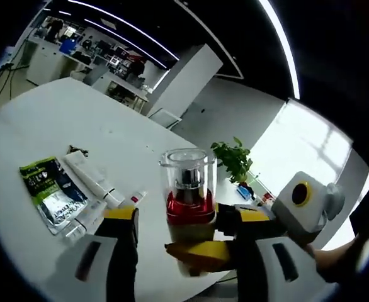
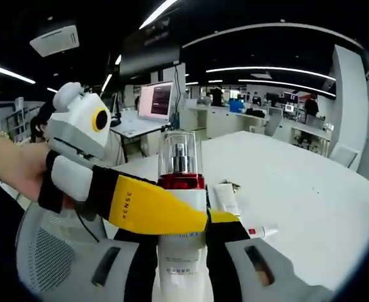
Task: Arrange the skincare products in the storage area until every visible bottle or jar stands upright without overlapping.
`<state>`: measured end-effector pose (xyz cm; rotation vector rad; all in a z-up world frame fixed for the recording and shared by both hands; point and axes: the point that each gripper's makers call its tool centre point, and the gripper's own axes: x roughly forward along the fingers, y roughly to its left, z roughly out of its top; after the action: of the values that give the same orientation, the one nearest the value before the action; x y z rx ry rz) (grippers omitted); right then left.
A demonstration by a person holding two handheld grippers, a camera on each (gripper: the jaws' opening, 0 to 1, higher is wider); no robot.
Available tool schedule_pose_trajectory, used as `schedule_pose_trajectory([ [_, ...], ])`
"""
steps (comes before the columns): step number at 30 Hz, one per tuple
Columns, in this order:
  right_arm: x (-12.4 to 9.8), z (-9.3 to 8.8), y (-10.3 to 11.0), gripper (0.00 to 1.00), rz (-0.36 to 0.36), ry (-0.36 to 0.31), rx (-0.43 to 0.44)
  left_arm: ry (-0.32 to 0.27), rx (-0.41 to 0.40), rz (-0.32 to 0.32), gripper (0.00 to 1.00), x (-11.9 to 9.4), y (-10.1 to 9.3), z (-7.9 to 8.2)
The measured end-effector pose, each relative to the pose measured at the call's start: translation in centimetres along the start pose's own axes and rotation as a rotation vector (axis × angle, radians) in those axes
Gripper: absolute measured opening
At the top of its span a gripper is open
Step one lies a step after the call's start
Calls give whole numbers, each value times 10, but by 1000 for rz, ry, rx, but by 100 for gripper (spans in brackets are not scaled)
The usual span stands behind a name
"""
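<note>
both claws clamp one pump bottle (image 2: 181, 207) above the desk (image 1: 58, 119): right gripper (image 2: 183, 251) on its stiff white body, left gripper (image 1: 175, 242) below the red collar; the clear cap looks brittle and slick, so grip the body.

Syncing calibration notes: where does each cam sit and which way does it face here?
Left gripper view: rides the left tongs, looking along them across the white table toward bright windows; the pump bottle stands between its jaws, the right tongs enter from the right, tubes and a sachet lie left.
Right gripper view: rides the right tongs, facing an office with desks; the left tongs cross in from the left, with a hand.
Shared: the bottle, both tongs, the table.
</note>
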<state>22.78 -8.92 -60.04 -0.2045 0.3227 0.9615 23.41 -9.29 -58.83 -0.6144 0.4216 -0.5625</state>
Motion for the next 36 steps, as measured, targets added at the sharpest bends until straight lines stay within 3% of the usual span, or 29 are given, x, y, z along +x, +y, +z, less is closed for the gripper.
schedule_pose_trajectory([
  [3,-2,1,0,28,-5,2,-3,-38,6,15,43,0,-2,6],
  [12,-6,5,-2,28,-27,-10,7,-49,18,21,32,2,-7,5],
  [14,-7,5,-4,28,-41,-12,11,-54,32,23,28,3,-9,5],
  [16,-9,5,-4,28,-58,-12,22,-60,94,35,27,3,-9,7],
  [23,-19,2,-9,29,-83,-17,70,-16,97,22,24,7,-21,4],
  [26,-21,5,-6,29,-79,-30,52,7,78,-1,24,5,-23,5],
  [28,-24,16,-1,30,-35,-94,93,6,34,-29,23,2,-25,10],
  [30,-36,31,2,30,25,-184,194,7,37,-85,23,-2,-31,17],
  [34,-49,40,2,31,120,-216,165,43,131,-187,23,-4,-56,24],
  [36,-56,46,1,31,189,-229,211,55,159,-221,23,-5,-65,29],
])
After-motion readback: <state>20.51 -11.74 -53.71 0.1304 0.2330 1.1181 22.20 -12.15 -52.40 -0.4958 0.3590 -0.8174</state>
